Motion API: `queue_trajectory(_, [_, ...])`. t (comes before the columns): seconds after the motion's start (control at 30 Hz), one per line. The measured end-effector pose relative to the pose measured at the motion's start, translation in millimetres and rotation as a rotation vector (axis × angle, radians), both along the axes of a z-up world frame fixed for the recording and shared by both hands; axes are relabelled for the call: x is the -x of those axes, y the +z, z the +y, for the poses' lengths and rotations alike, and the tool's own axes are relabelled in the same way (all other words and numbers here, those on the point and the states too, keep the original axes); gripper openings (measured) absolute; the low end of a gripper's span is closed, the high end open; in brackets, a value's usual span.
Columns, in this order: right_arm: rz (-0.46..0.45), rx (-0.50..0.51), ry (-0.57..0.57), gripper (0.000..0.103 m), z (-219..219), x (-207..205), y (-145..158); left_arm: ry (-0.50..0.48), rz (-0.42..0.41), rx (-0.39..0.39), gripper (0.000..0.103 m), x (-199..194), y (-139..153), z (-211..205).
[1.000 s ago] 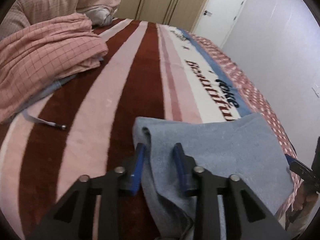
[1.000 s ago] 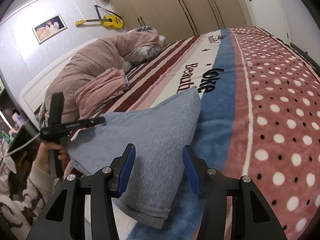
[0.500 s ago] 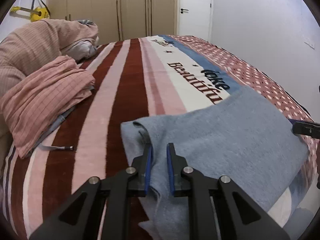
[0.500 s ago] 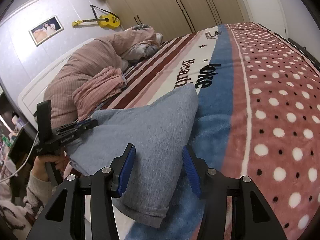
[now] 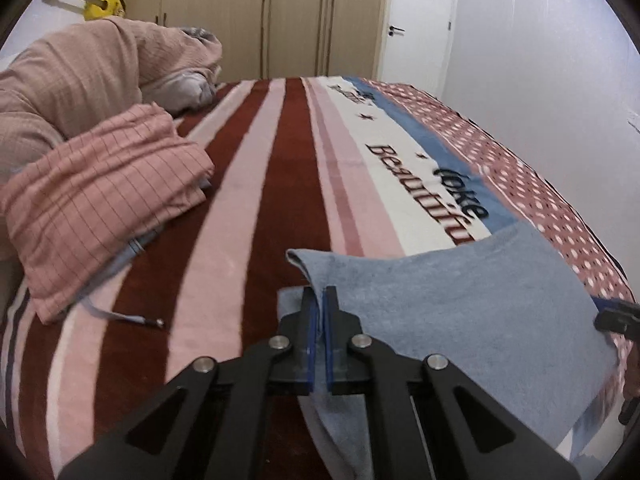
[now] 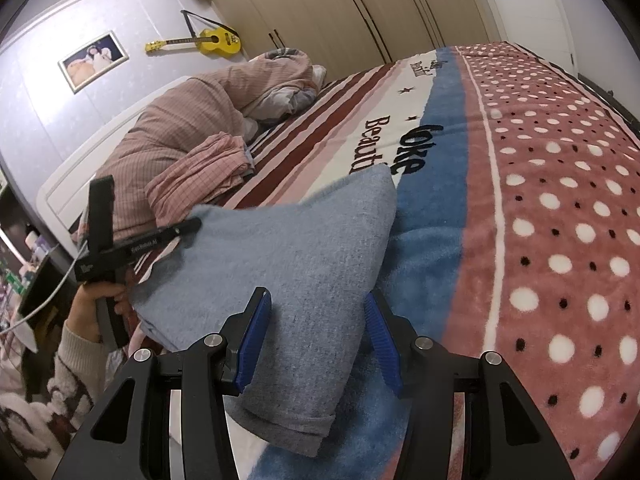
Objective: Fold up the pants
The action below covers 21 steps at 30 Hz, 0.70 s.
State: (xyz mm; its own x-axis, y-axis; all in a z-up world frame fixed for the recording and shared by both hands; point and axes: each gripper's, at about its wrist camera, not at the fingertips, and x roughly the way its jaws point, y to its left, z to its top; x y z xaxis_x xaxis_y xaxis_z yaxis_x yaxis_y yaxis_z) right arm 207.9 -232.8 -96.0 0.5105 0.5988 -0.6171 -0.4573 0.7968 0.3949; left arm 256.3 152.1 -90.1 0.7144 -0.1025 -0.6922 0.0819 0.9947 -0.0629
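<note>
Grey-blue pants point(image 5: 460, 312): folded, lying on the near part of the bed, over the blue and white bands of the bedspread. One fabric edge is lifted off the bed; in the right wrist view the pants point(image 6: 288, 264) rise into a peaked fold, with a hemmed end hanging toward the camera.

Left gripper point(image 5: 319, 320): blue pads clenched on the raised edge of the pants, cloth pinched between them. In the right wrist view the same left gripper point(image 6: 188, 226) meets the far corner of the pants, held by a hand point(image 6: 98, 300) in a pale knitted sleeve.

Right gripper point(image 6: 320, 320): released, jaws wide apart, one blue pad on either side of the near end of the pants; contact with the cloth cannot be told.

Bedspread point(image 5: 280, 184): plush, striped dark red and pink, with a white band of lettering, a blue band and a pink section with white dots.

Pink checked garment point(image 5: 100, 200): folded, on the left side of the bed, well apart from the pants, a drawstring point(image 5: 124, 316) trailing from under it.

Pink duvet point(image 5: 80, 80): bunched behind the garment.

Yellow guitar point(image 6: 208, 40): on the wall.

Framed picture point(image 6: 94, 60): left of the guitar.

Wardrobe doors point(image 5: 280, 16): beyond the bed.
</note>
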Motion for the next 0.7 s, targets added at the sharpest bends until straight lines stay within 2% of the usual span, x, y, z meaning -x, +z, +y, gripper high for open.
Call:
queue_trajectory(0.2, [0.008, 0.01, -0.001, 0.046, 1.1, -1.6, -2.9, -0.014, 0.081, -0.04, 0.004, -6.5, -23.8, -5.0])
queue_trajectory(0.27, [0.016, 0.02, 0.002, 0.048, 0.8, -0.9, -4.5, -0.008, 0.085, -0.045, 0.012, -1.4, -27.0, -3.2])
queue_trajectory(0.33, [0.02, 0.025, 0.003, 0.049, -0.9, -0.7, -3.0, 0.004, 0.074, -0.021, 0.03, 9.2, -23.2, 1.8])
queue_trajectory(0.43, [-0.003, 0.035, -0.013, 0.051, -5.9, -2.6, 5.6, -0.017, 0.043, 0.041, 0.048, 30.8, -11.9, 8.8])
queue_trajectory(0.5, [-0.012, 0.03, -0.029, 0.062, -10.2, -6.3, 9.5, -0.034, 0.045, 0.086, 0.051, 43.0, -7.9, 12.9])
queue_trajectory(0.6, [0.033, 0.013, -0.04, 0.063, -12.4, -16.7, 4.6, -0.054, 0.106, 0.215, 0.053, 52.0, -16.4, 19.8])
queue_trajectory(0.7, [0.095, 0.001, -0.023, 0.063, -7.1, -21.1, -10.0, -0.076, 0.184, 0.329, 0.054, 54.8, -36.6, 20.9])
